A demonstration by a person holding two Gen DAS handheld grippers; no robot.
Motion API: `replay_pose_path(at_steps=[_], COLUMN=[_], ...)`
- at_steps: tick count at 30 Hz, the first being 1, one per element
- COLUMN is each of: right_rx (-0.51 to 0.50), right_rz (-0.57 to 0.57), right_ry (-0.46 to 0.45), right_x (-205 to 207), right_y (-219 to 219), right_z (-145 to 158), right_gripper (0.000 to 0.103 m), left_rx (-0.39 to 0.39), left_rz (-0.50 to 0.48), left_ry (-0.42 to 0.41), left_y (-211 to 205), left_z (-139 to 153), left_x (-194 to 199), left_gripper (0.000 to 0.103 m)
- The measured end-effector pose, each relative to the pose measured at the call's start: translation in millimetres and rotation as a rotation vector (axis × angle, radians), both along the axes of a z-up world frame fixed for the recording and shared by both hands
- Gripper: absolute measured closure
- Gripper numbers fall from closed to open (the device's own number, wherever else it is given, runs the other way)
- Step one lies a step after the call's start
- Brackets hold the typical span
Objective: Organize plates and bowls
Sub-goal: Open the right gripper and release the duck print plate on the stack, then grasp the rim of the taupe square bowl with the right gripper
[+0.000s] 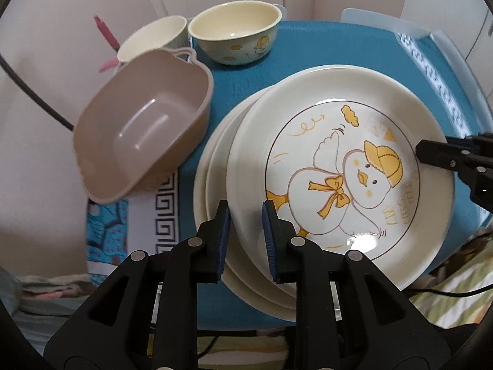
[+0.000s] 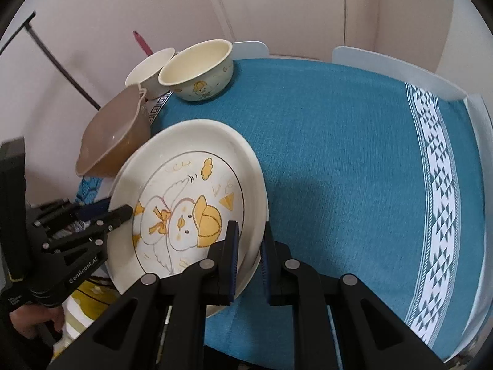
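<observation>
Plates are the crux here: the cream ceramic plate with a yellow-capped duck drawing (image 1: 339,166) sits on top of a slightly fanned stack of plain cream plates (image 1: 215,185) on the teal woven tablecloth (image 2: 339,154), and both grippers meet it edge-on from opposite sides. In the left wrist view the left gripper (image 1: 245,240) straddles the top plate's rim at about 7 o'clock on the plate, one pad above the rim and one below; the jaws are parted only as wide as the rim, though a firm clamp cannot be confirmed. In the right wrist view the right gripper (image 2: 249,259) brackets the rim at about 5 o'clock in the same way, jaws narrowly apart around the lip, grip likewise uncertain. Neither hand is nearer; each already has the rim between its pads. A plate has no long axis, so the coming move likely turns on keeping both grips level across its width. The brown plastic basin (image 1: 144,129) leans at the stack's 10 o'clock, the cream duck-print bowl (image 1: 235,32) at 12 o'clock, beside a plain cream cup (image 1: 154,38).
</observation>
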State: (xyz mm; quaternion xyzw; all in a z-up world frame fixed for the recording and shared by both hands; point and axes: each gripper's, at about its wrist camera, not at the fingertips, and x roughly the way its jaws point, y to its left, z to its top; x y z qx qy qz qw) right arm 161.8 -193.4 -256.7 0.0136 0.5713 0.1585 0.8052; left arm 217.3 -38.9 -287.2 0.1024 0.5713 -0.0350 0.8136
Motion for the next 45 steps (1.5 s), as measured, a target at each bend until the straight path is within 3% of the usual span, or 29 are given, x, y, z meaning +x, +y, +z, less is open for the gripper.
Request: replay_pose_path(at_steps=[7, 12, 18, 22, 33, 39, 41, 42, 43, 44, 45], right_rx=[-0.031, -0.034, -0.038, -0.050, -0.045, 0.047, 0.080, 0.095, 0.115, 0.129, 0.140], right_rz=[0.038, 0.053, 0.067, 0.079, 0.099, 0.091, 0.112, 0.122, 0.139, 0.157, 0.178], right_ry=[-0.020, -0.019, -0.018, -0.009, -0.014, -0.061, -0.078, -0.085, -0.098, -0.113, -0.129], right_x=[0.4, 2.2, 3.3, 2.9, 2.1, 7.9, 13.5, 16.3, 21.1, 24.9, 29.6], right_y=[2.2, 0.2, 1.9, 4.2, 4.3, -7.3, -7.7, -6.9, -5.7, -3.5, -0.7], right_z=[0.5, 1.3, -0.7, -3.2, -3.9, 26.0, 39.8, 45.6, 53.5, 61.0, 68.1], right_gripper=[0.091, 0.091, 0.091, 0.091, 0.091, 0.091, 0.091, 0.090, 0.086, 0.078, 0.052], left_rx=[0.036, 0.138, 0.155, 0.216, 0.150, 0.030, -0.011, -0.022, -0.031, -0.046, -0.064], left_rz=[-0.002, -0.035, -0.032, -0.030, 0.011, 0.080, 0.116, 0.139, 0.170, 0.198, 0.214], left_ry=[-0.011, -0.041, -0.043, -0.065, -0.054, -0.120, -0.162, -0.181, -0.206, -0.245, -0.281], left_y=[-4.3, -14.2, -13.0, -16.6, -8.5, 4.1, 11.5, 15.7, 21.8, 28.8, 34.9], left_z=[0.5, 1.8, 2.7, 3.1, 8.7, 55.7, 77.7, 87.4, 98.0, 108.7, 116.0], left_x=[-1.0, -9.0, -10.3, -13.1, -12.1, -13.8, -15.3, -14.7, -14.3, -15.1, -16.3], left_gripper=[0.084, 0.084, 0.084, 0.084, 0.084, 0.084, 0.075, 0.046, 0.005, 0.001, 0.000])
